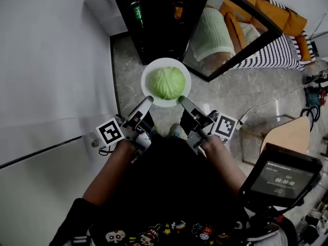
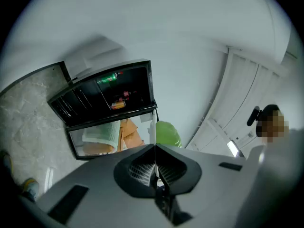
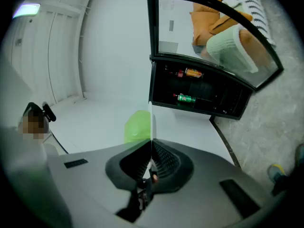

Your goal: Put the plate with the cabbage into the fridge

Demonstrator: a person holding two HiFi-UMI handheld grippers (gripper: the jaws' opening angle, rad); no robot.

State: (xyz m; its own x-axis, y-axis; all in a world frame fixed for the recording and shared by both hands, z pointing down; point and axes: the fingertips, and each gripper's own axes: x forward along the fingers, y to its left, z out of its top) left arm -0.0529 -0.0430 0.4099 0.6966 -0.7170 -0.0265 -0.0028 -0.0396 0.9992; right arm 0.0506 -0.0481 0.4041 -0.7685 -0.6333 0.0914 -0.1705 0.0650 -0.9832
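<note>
White plate [image 1: 165, 61], probably stiff, breakable and top-heavy under the loose cabbage [image 1: 166, 82], is pinched at its near rim by left tongs [image 1: 148, 101] and right tongs [image 1: 182, 100].

Left tongs [image 1: 145, 105] at near-left rim of plate [image 1: 145, 86], jaws closed on thin white edge; left gripper view shows rim pinched edge-on between them. Right tongs [image 1: 183, 102] at plate's near-right rim, jaws likewise clamped on edge. Both tongs angle inward toward plate, forming V. Left marker cube [image 1: 109, 132] and right marker cube [image 1: 225, 125] behind jaws, farther from plate, facing up. Left forearm [image 1: 110, 170] and right forearm [image 1: 224, 163] bare, reaching forward toward plate, roughly level with each other.
</note>
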